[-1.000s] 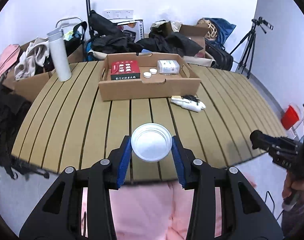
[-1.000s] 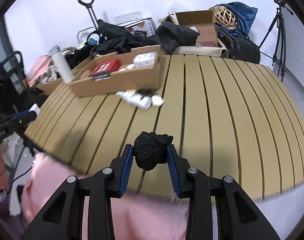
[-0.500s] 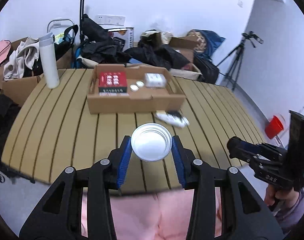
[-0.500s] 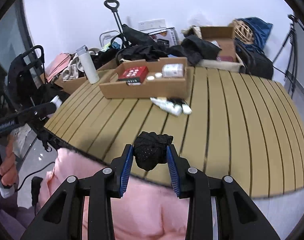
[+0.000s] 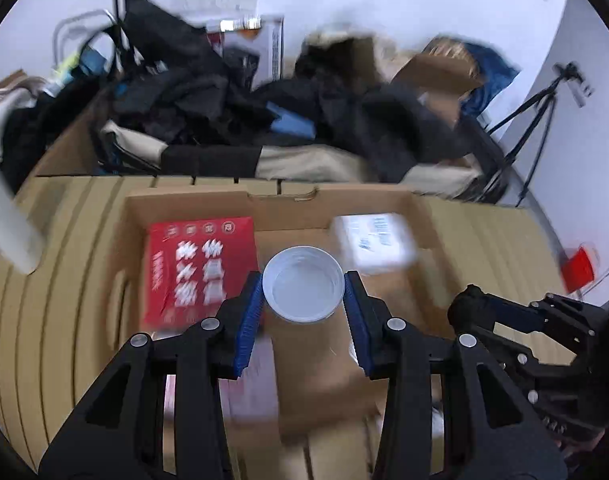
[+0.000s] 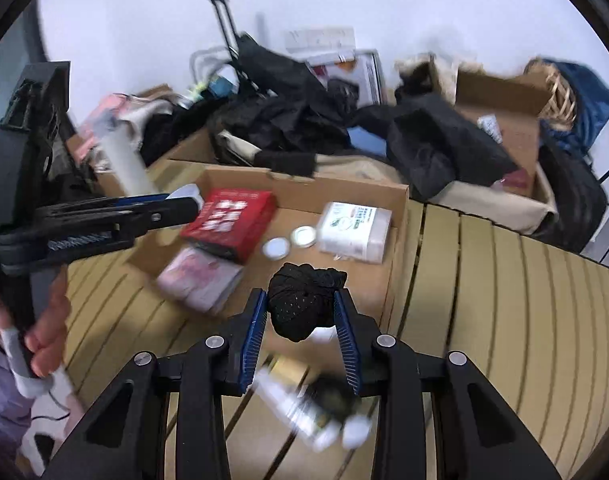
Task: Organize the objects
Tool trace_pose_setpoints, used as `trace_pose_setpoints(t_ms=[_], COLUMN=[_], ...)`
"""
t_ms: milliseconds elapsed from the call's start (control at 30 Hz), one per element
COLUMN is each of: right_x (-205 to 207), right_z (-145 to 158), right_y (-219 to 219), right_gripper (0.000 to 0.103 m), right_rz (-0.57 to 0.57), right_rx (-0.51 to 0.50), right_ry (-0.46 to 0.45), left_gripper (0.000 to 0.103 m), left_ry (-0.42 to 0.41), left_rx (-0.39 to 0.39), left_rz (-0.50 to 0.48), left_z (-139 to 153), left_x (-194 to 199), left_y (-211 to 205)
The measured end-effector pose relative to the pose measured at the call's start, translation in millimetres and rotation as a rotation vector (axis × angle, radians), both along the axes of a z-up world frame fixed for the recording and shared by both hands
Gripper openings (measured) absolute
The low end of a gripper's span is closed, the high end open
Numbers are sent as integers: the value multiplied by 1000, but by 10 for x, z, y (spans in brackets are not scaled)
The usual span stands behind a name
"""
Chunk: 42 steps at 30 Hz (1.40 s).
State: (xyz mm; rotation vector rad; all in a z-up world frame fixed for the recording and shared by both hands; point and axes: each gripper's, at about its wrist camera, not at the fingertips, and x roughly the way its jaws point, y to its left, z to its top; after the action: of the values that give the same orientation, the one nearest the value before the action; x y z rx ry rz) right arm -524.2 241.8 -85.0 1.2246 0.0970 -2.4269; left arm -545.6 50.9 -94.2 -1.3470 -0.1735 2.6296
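Left wrist view: the left hand-held gripper (image 5: 303, 296) is clamping a round white lid (image 5: 303, 295), its hollow face turned toward the camera, above the open cardboard box (image 5: 232, 200) that is sitting on the slatted wooden counter (image 5: 64, 280); a red box (image 5: 200, 266) with white characters, too blurred to read, is lying inside. Right wrist view: the right hand-held gripper (image 6: 301, 312) is gripping a black mesh bundle (image 6: 302, 306) over the box's near edge; a white packet (image 6: 354, 230) with unreadable print is lying in the box, and piled bags and clothes (image 6: 304, 120) are lining the white wall.
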Motion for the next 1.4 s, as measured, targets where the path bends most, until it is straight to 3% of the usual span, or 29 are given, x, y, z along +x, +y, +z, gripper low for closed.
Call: trace_pose_setpoints(t_ms=[200, 233, 300, 333, 367, 567, 700, 867, 1000, 1133, 1267, 1400], right_x=[-563, -597, -610, -603, -596, -335, 211, 922, 1590, 2290, 3022, 3527], right_z=[-509, -550, -573, -562, -541, -140, 382, 931, 1129, 1257, 1385, 1204], right_y=[-118, -155, -210, -212, -209, -81, 209, 598, 800, 842, 735, 570], right_gripper=[38, 39, 54, 79, 89, 89, 89, 89, 88, 87, 87, 87], right_rz=[-9, 15, 54, 54, 42, -11, -41, -138, -125, -128, -115, -178], right_rx=[12, -4, -62, -73, -77, -27, 33, 92, 76, 22, -50, -74], right_ry=[-124, -142, -149, -140, -131, -79, 2, 113, 129, 180, 322, 417], left_gripper=[39, 41, 63, 68, 73, 73, 82, 86, 98, 100, 103, 103], left_ry=[-130, -122, -93, -88, -73, -76, -21, 86, 157, 184, 214, 183], left_rx=[-101, -94, -61, -49, -40, -85, -105, -203, -177, -125, -44, -41], left_rz=[0, -5, -16, -19, -27, 32, 44, 62, 42, 39, 29, 40], left_z=[-532, -501, -363, -298, -215, 283, 701, 1147, 1372, 1402, 1323, 1122], left_x=[-624, -625, -542, -517, -471, 58, 793, 1732, 2531, 3201, 3773, 3992], left_y=[66, 52, 6, -8, -29, -279, -533, -766, -873, -849, -744, -660])
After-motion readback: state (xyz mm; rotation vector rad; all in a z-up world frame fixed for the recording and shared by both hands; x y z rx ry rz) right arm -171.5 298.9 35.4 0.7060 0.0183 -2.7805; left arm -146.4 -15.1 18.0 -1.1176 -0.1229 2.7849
